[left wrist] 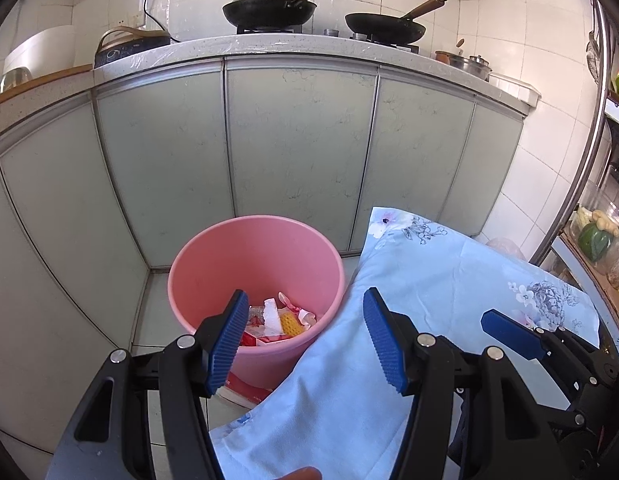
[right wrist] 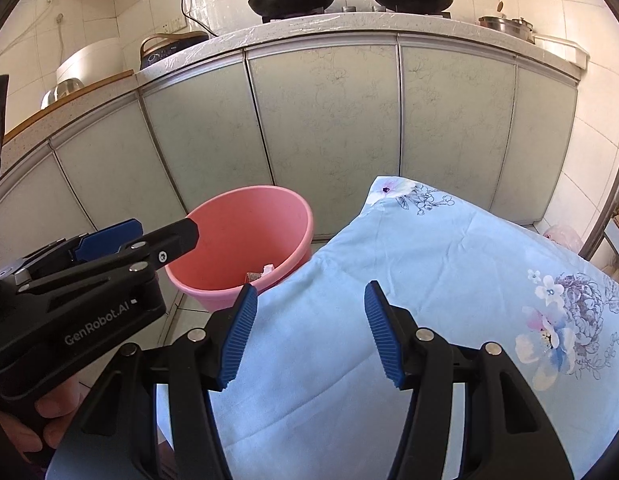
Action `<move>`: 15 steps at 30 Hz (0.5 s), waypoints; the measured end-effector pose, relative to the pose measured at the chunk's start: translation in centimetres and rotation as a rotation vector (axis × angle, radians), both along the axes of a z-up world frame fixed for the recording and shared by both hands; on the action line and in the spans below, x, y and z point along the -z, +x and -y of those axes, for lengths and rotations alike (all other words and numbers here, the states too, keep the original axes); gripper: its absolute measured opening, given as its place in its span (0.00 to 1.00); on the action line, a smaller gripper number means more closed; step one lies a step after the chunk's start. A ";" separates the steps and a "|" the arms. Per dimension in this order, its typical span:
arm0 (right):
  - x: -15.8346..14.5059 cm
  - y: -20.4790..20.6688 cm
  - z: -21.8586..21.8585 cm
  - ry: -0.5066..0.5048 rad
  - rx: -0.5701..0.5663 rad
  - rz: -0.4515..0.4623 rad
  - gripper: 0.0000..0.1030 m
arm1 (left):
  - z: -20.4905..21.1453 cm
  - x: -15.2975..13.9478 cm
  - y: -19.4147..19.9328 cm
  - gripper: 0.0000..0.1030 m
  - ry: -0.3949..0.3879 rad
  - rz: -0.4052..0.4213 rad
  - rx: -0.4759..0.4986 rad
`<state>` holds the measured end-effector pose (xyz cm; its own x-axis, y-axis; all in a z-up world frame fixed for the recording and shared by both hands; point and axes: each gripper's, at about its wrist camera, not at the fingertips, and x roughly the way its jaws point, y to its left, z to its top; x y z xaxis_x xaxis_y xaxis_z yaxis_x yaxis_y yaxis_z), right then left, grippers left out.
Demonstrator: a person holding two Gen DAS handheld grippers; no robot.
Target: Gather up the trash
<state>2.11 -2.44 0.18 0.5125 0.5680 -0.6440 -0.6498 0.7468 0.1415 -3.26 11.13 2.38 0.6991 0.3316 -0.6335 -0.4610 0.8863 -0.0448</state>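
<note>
Trash sits at the bottom of a round pink plastic bucket [left wrist: 256, 268]: a red and white carton [left wrist: 256, 338], a torn white scrap [left wrist: 272, 315], a crumpled pink-edged wrapper [left wrist: 297, 309] and a yellow foam net sleeve [left wrist: 291, 323] lie piled together there. The bucket stands on the tiled floor in front of pale green cabinet doors [left wrist: 301, 140], just beside a light blue cloth with printed flowers [left wrist: 421, 288] that drapes a raised surface and hangs past the bucket's rim.

The left gripper [left wrist: 305, 344] hangs above the near rim of the bucket, its blue ribbed pads [left wrist: 229, 344] spread wide and grasping nothing. The right gripper [right wrist: 307, 332] hovers over the blue cloth, likewise released, with nothing between its pads [right wrist: 383, 330]. In the right wrist view the left gripper [right wrist: 133, 242] reaches in from the left, its tip over the bucket [right wrist: 245, 236].

On the speckled countertop [left wrist: 269, 46] above, two dark woks with wooden handles [left wrist: 269, 10] [left wrist: 385, 26] rest on a stove, and a dark induction cooker [left wrist: 129, 46] sits to their left.
</note>
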 end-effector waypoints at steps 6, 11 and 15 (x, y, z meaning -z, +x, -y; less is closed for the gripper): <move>-0.1 -0.2 0.2 -0.003 0.011 0.002 0.55 | 0.2 -0.3 -0.6 0.57 0.003 0.009 0.004; -0.3 -0.6 0.1 -0.005 0.013 0.015 0.55 | 0.2 -0.4 -1.0 0.57 0.006 0.018 0.005; -0.4 -0.7 0.2 -0.007 0.016 0.021 0.55 | 0.3 -0.5 -1.3 0.57 0.007 0.021 0.007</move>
<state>1.36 -2.63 0.62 0.5349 0.5552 -0.6369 -0.6405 0.7580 0.1229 -4.55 10.87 2.91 0.7143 0.3311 -0.6166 -0.4536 0.8899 -0.0477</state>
